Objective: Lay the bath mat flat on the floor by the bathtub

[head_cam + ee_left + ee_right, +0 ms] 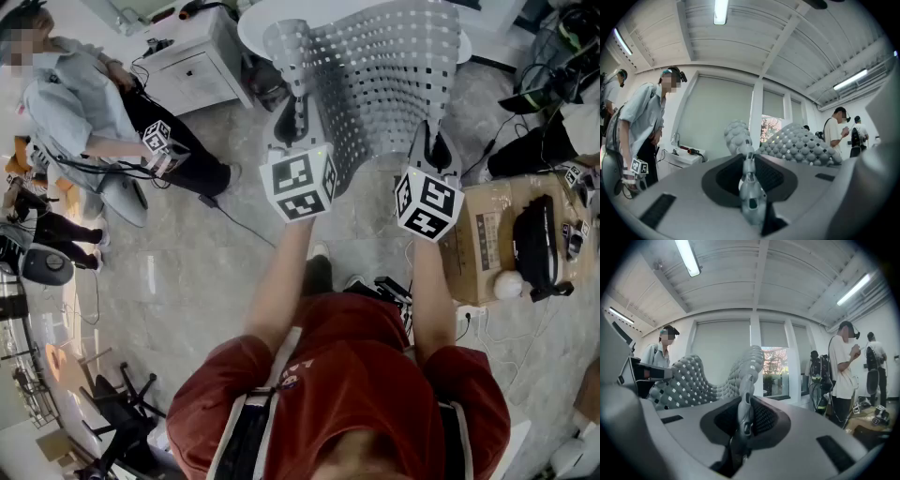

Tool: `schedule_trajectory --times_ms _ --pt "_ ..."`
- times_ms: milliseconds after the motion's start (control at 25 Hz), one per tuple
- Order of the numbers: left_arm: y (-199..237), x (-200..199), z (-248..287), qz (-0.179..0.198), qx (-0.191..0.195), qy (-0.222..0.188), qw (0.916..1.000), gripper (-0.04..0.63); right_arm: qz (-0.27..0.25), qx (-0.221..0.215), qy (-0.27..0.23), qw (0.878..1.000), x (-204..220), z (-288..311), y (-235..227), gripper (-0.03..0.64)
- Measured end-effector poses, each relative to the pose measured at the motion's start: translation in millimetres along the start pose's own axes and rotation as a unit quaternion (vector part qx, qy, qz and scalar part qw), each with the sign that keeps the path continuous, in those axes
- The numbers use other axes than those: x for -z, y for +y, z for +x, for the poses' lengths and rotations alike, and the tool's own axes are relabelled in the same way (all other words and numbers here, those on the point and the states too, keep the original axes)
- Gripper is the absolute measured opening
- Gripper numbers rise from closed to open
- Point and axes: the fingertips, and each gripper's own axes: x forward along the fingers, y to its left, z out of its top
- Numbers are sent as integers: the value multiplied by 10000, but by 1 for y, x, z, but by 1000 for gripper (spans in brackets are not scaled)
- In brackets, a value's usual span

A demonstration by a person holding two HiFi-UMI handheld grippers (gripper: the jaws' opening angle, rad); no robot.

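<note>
**While two grippers pinch it, one bath mat (384, 84) is held clear of the floor (187, 272)**

Where the mat's near edge meets the person's hands, it is caught at two places. The left gripper (292, 117) has its jaws pressed together on one corner of that edge. The right gripper (433, 141) is closed the same way on the other corner. Each gripper view shows a thin fold of the mat squeezed between that gripper's pads, with the rest of the mat rising and curling beyond the jaws.

There is one mat, grey and covered in rows of small square holes and rounded bumps. It bows between the two grips and does not lie flat. A white tub rim (255, 28) shows behind its far edge.

Three marker cubes are in the head view. One sits on each gripper just below the mat, the left cube (300, 183) and the right cube (428, 203). A third cube (157, 139) is well left of the mat, at the hand of a person in a pale shirt (75, 103).

One white cabinet (192, 56) stands left of the mat, and one cardboard box (487, 234) lies to its lower right. The left gripper view shows four other people, two on each side of the mat.
</note>
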Motion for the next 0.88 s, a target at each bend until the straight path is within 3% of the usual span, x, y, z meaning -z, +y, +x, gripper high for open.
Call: schedule_trajectory --times_ms 280,880 --pt "-12 -2 -19 42 292 83 9995 75 -10 153 20 9999 0 -28 3 46" --pt "10 3 15 -37 538 161 9984 75 263 435 219 9985 11 -4 3 47"
